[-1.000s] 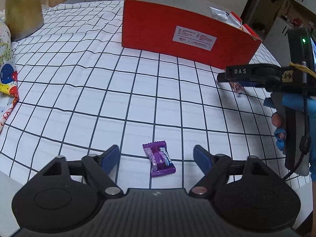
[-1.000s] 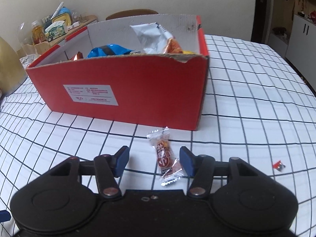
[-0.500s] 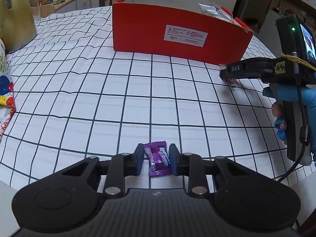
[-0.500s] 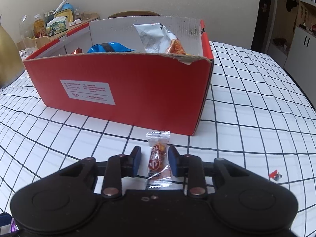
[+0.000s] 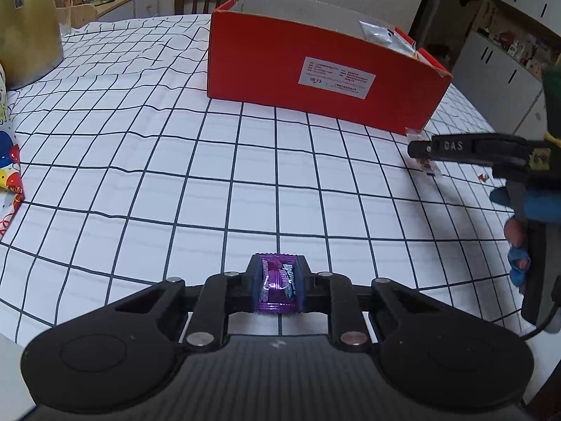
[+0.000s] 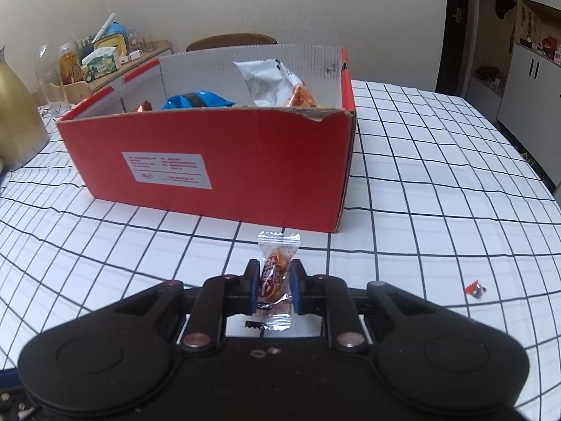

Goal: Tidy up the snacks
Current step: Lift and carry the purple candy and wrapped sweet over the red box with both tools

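I am holding two grippers over a table (image 5: 175, 175) covered in a white cloth with a black grid. My left gripper (image 5: 278, 286) is clamping a purple candy (image 5: 279, 286); its jaws have just been closing, and the blue pads are now pressing the wrapper from both sides near the table's front edge. My right gripper (image 6: 272, 286) is pinching an orange candy (image 6: 275, 275) in a clear wrapper, the twisted top end sticking up above the pads and the lower end trailing beneath them, so the jaws are fully closed on it. This candy is sitting just in front of the near right corner of the red box (image 6: 217, 154), which is standing open on the table, well beyond the purple candy. Inside the box a silver packet (image 6: 263, 80) is leaning against the back wall, touching an orange packet (image 6: 301, 96), and a blue packet (image 6: 196, 100) is lying to their left. A small red sweet (image 6: 475, 289) is lying alone on the cloth, to the right of my right gripper. In the left view a gold bag (image 5: 28, 24) is standing at the far left, and a balloon-printed bag (image 5: 8, 154) is showing at the left edge.
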{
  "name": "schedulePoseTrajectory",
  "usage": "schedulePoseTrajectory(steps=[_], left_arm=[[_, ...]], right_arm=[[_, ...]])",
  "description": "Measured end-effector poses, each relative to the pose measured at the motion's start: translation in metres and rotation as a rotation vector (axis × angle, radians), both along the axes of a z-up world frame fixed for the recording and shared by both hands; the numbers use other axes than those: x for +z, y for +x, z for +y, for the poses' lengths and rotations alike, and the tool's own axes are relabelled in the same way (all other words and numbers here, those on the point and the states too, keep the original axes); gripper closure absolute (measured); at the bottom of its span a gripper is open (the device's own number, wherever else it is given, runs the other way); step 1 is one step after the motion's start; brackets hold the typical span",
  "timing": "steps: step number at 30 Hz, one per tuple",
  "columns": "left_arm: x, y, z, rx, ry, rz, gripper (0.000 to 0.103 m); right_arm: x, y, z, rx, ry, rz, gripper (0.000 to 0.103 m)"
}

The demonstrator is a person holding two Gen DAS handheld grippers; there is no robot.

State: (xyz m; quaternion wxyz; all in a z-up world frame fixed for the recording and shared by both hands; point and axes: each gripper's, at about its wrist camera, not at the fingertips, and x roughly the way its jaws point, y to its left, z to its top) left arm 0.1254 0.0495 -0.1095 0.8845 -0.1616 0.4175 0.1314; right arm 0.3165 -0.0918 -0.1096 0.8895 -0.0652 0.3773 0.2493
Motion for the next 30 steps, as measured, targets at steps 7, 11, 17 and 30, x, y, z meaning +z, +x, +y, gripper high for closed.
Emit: schedulePoseTrajectory(steps=[7,11,17,30], left_arm=[[0.016,-0.002,0.009,-0.008,-0.013,-0.042,0.084],[0.028,-0.001,0.011,-0.012,-0.005,-0.069,0.084],[0.044,0.005,0.009,-0.029,0.017,-0.099,0.084],[0.098,0.032,0.006,-0.06,0.089,-0.212,0.084]], right_arm=[[0.019,-0.029,-0.006,0.006,0.03,-0.042,0.086],[0.033,-0.041,-0.012,-0.003,0.061,-0.064,0.086],[0.053,-0.052,-0.014,-0.009,0.089,-0.094,0.086],[0.094,-0.075,-0.014,0.008,0.102,-0.174,0.086]])
